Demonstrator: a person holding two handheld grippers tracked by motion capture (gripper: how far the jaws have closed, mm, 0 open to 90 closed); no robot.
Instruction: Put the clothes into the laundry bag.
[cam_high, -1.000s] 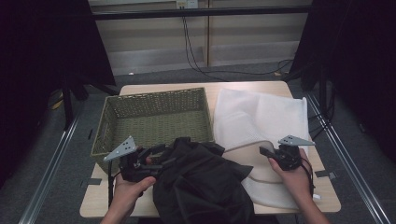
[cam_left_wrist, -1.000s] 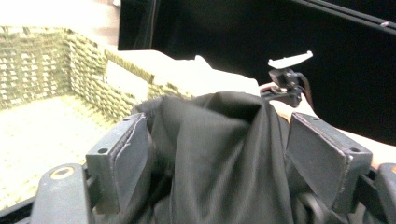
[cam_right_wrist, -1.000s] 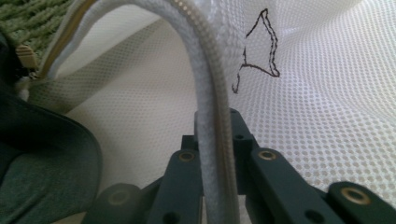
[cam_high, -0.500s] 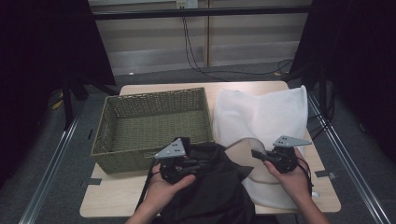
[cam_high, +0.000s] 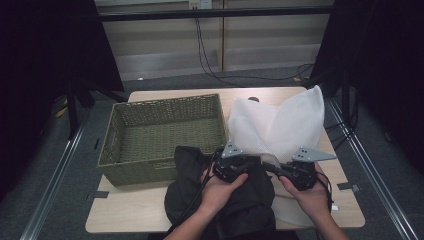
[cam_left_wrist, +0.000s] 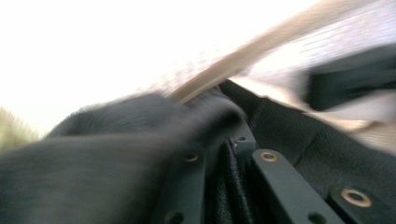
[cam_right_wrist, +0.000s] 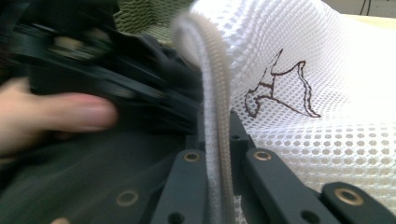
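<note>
The right gripper's jaws pinch the thick white zipped rim of the white mesh laundry bag, holding its mouth up; the left gripper's jaws are pressed on a fold of the black fabric garment, pushing it toward that opening. Seen from above, the garment lies mostly heaped on the pale wooden table at the near edge, touching the bag's mouth. By my reading, stuffing has just begun: most of the cloth is left outside. The olive woven basket sits beside them.
</note>
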